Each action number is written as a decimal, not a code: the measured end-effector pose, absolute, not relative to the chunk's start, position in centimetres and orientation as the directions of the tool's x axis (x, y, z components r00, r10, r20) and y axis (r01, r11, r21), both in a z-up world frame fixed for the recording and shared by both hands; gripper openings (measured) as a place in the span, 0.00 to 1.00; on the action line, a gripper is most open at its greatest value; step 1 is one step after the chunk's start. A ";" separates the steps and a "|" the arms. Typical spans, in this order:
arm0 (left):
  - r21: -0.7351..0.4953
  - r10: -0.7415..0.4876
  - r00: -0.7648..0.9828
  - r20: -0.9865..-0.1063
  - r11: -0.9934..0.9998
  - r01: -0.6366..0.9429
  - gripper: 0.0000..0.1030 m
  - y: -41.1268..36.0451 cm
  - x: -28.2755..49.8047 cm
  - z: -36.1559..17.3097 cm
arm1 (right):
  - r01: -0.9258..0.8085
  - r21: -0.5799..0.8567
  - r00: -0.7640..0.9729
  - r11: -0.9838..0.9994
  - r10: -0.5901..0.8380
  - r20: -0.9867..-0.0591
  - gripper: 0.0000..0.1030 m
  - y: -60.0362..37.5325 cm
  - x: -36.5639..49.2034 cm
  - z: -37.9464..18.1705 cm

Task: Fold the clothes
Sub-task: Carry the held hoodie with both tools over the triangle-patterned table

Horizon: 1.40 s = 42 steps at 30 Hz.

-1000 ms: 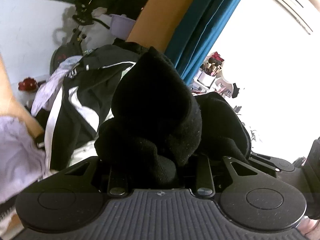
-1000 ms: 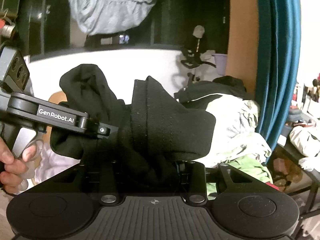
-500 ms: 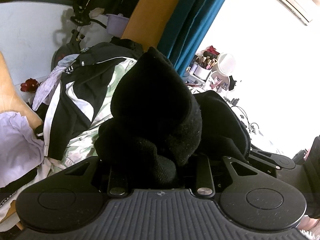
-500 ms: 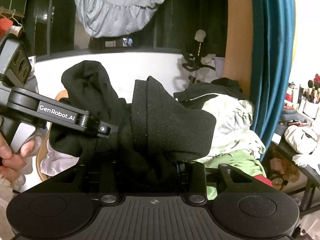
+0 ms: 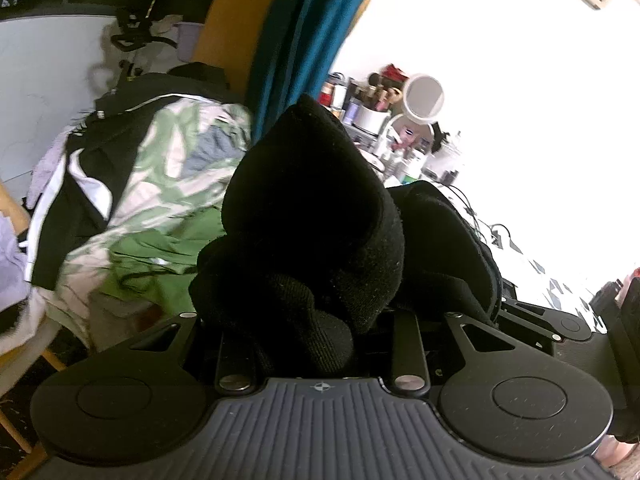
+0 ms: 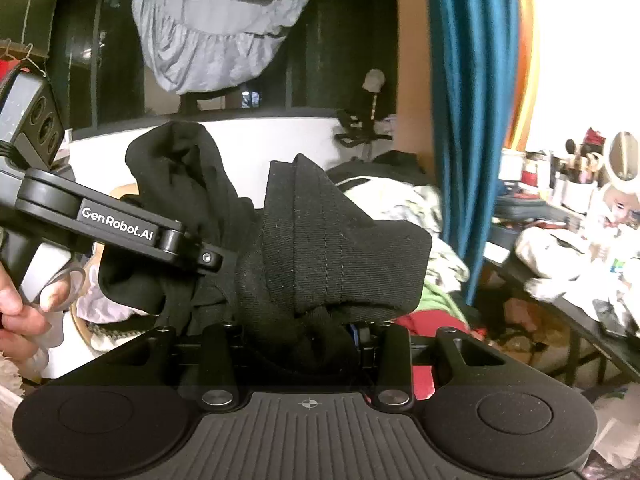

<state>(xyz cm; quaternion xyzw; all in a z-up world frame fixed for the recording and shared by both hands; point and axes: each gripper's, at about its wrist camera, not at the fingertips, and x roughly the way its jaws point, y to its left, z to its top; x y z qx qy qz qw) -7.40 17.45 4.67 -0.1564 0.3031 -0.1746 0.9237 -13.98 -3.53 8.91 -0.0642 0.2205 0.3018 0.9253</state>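
We hold 1 black garment (image 5: 312,216) between 2 grippers — left (image 5: 316,320) and right (image 6: 308,320) both clamped on it.

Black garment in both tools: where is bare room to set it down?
None shows clearly. The clothes pile left of the teal curtain is heaped, and the dressing table right of it is crowded with cosmetics. The black garment, held by the left tool and right tool, hides whatever lies below.
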 end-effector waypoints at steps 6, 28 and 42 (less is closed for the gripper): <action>-0.403 -0.446 0.734 -0.513 0.880 0.252 0.30 11.1 -7.9 4.5 | -0.554 0.010 0.739 0.833 0.497 -0.454 0.34 -10.7 -15.6 8.7; -0.426 -0.655 0.520 -0.547 0.753 0.501 0.30 -7.3 -5.2 2.2 | -0.247 0.027 0.834 0.969 0.227 -0.503 0.34 -28.4 -19.0 6.6; -0.487 -0.777 0.309 -0.548 0.597 0.638 0.30 -20.4 6.5 0.4 | -0.009 -0.012 0.823 1.000 0.000 -0.568 0.34 -37.6 -8.1 3.9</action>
